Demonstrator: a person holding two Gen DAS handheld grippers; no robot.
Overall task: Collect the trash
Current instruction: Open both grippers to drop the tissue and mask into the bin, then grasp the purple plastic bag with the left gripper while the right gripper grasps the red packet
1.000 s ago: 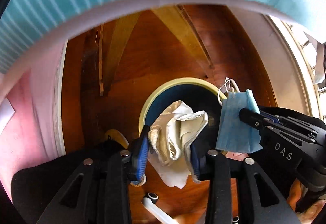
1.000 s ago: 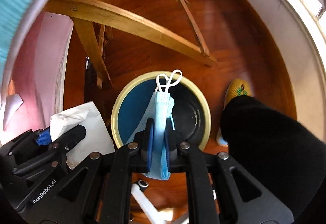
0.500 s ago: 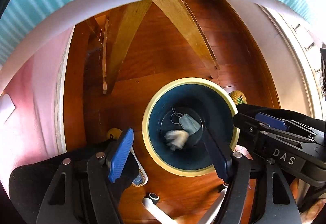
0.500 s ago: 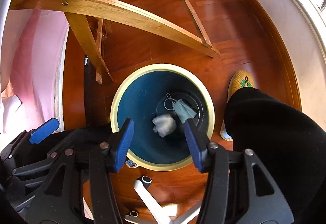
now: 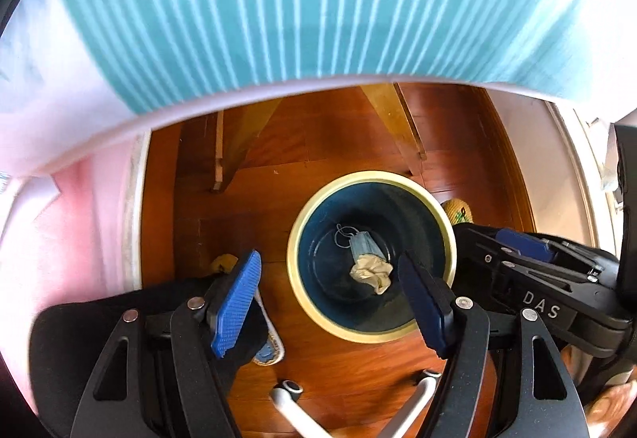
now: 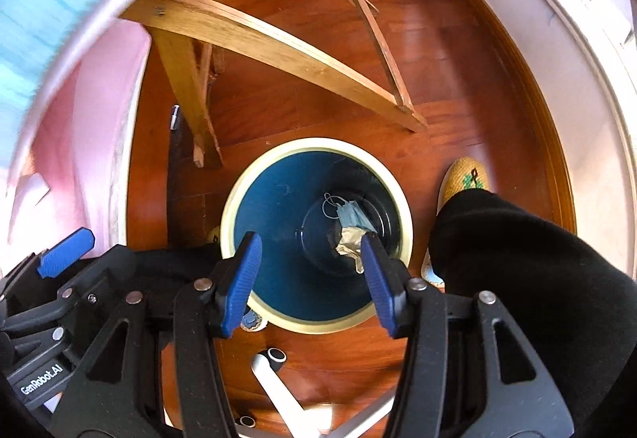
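A round bin with a yellow rim and a dark blue inside stands on the wooden floor. At its bottom lie a blue face mask and a crumpled beige tissue, touching each other. My left gripper hangs above the bin, open, with nothing between its blue pads. My right gripper is also open and empty over the bin, beside the left one. Its right pad hides part of the tissue.
Slanted wooden table legs stand just behind the bin. A teal striped tablecloth overhangs above, and pink cloth hangs at the left. A yellow slipper, a person's black trouser leg and a white chair base surround the bin.
A second ago the left gripper was shut on the tissue and the right on the mask. Both opened, and the two pieces fell into the bin. The left gripper has risen.
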